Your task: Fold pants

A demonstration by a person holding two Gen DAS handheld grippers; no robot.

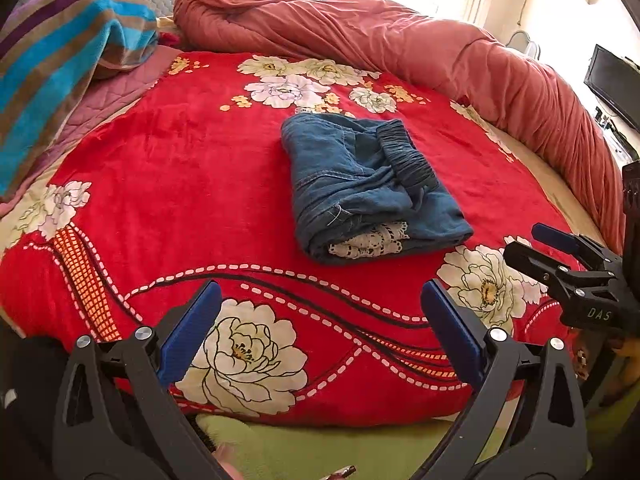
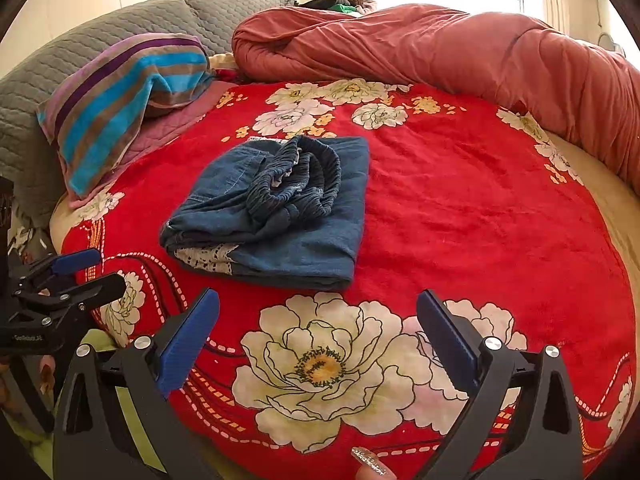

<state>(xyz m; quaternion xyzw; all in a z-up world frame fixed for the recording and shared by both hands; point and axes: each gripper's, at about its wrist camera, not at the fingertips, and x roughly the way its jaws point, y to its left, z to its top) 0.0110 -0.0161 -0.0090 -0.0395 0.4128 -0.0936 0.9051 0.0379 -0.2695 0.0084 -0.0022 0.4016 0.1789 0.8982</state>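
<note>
The blue denim pants [image 1: 368, 184] lie folded into a compact bundle in the middle of the red floral blanket [image 1: 180, 184], with the elastic waistband on top and white lace trim showing at the near edge. They also show in the right wrist view [image 2: 276, 212]. My left gripper [image 1: 320, 308] is open and empty, held above the blanket's near edge, short of the pants. My right gripper [image 2: 318, 320] is open and empty, also short of the pants. The right gripper shows at the right edge of the left wrist view [image 1: 560, 256], and the left gripper shows at the left of the right wrist view [image 2: 76, 276].
A rolled pink-red duvet [image 2: 460, 52] runs along the far and right sides of the bed. A striped blue, brown and purple pillow [image 2: 124, 100] lies at the back left against grey quilted cushions [image 2: 100, 28]. A dark screen [image 1: 612, 84] stands at the far right.
</note>
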